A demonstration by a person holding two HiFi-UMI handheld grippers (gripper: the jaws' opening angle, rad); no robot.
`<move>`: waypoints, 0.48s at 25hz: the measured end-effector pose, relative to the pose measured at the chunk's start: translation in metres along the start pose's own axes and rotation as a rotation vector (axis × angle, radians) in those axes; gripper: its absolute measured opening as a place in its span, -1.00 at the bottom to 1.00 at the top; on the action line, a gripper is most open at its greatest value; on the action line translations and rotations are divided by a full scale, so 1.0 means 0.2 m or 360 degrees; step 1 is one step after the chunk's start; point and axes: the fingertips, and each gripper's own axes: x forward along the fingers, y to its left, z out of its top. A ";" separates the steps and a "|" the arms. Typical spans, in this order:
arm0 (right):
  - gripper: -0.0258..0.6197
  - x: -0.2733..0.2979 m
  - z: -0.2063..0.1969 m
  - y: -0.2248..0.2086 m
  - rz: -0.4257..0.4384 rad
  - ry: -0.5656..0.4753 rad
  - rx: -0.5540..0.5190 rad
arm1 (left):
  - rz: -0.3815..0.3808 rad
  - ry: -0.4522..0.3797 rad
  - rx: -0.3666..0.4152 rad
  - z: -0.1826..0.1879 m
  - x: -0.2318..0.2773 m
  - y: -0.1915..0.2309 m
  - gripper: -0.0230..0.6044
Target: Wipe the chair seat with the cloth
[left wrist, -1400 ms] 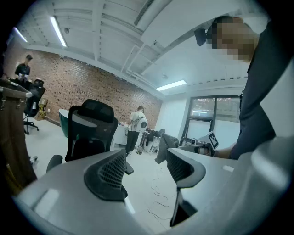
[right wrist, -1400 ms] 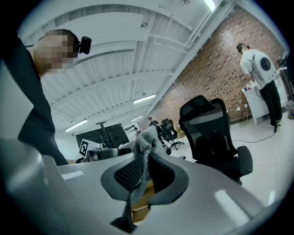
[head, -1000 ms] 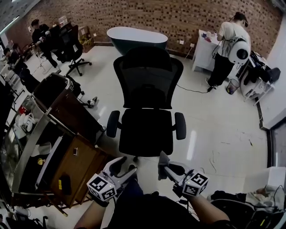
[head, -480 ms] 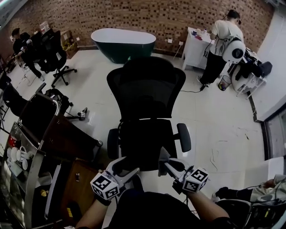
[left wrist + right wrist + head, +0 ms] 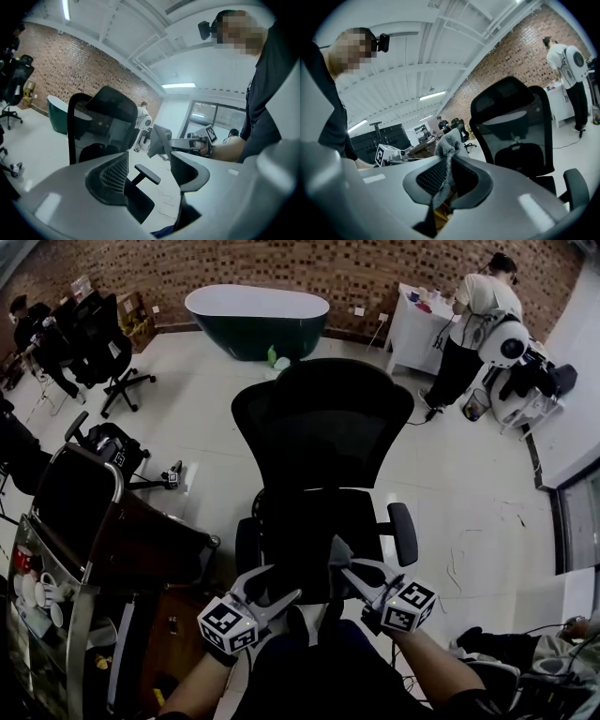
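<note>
A black mesh office chair (image 5: pixel 319 427) faces me, its seat (image 5: pixel 305 521) just beyond both grippers. My right gripper (image 5: pixel 343 567) is shut on a grey cloth (image 5: pixel 338 551), held above the seat's front right edge. In the right gripper view the cloth (image 5: pixel 449 140) sticks up from between the jaws of the right gripper (image 5: pixel 449 163), with the chair (image 5: pixel 515 126) behind it. My left gripper (image 5: pixel 274 592) is open and empty at the seat's front left. In the left gripper view the left gripper (image 5: pixel 150 161) has its jaws apart, with the chair (image 5: pixel 105 122) and the cloth (image 5: pixel 157 139) beyond.
A wooden cabinet (image 5: pixel 141 540) and a metal cart (image 5: pixel 56 549) stand close on the left. A dark green bathtub (image 5: pixel 258 320) sits at the brick wall. A person (image 5: pixel 473 329) stands at a white table at the back right. Other black chairs (image 5: pixel 98 334) are at the far left.
Both grippers have come forward to the chair; they now overlap the seat's front edge. The chair looks nearer and larger. The cloth stays in the right gripper.
</note>
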 end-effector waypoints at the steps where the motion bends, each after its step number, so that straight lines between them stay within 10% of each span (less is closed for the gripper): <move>1: -0.81 0.03 -0.01 -0.03 0.0009 0.0018 0.0002 | 0.0010 0.0008 -0.0008 -0.01 0.01 0.02 0.04; 12: -0.81 0.65 -0.35 -0.63 0.0114 0.0428 0.0030 | 0.0249 0.0106 -0.0194 -0.22 0.22 0.50 0.05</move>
